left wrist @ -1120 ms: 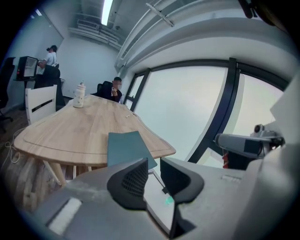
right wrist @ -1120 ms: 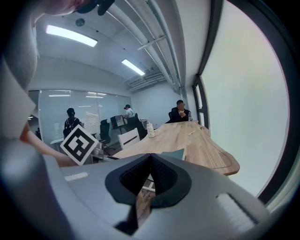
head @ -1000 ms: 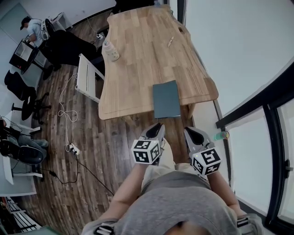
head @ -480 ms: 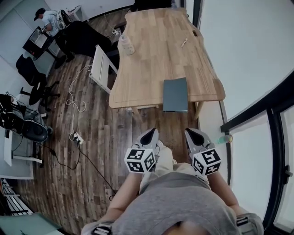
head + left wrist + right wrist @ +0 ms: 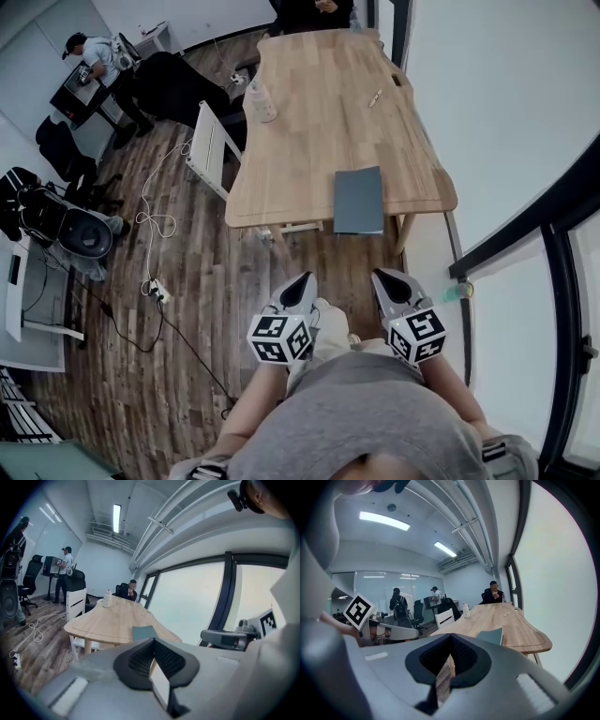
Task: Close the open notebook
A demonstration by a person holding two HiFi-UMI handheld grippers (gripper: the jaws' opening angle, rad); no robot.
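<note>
Left gripper [image 5: 302,279]: lower centre of the head view, over the wood floor [image 5: 187,309]; jaws pressed together, nothing between them
Right gripper [image 5: 384,278]: just right of the left one, short of the table; jaws closed too, and empty
Notebook place [image 5: 359,200]: centre right of the head view, on the table's near right corner, well apart from both grippers; its near short edge sits at the table edge or a little over it
Notebook look: closed, lying flat, plain grey-blue cover up, rectangular; no pages show
Notebook axis: long axis runs up and down the frame, along the table's length, top leaning slightly right; which long edge is the spine I cannot tell
Table [image 5: 309,122]: light wood, stretching to the top of the frame
Pen [image 5: 375,97]: small, pale, upper right of the tabletop
Bottle [image 5: 261,98]: white, by the table's left edge
Chair [image 5: 212,148]: white, left of the table
People: one seated at the far end [image 5: 311,11], one at a desk in the upper left [image 5: 94,58]
</note>
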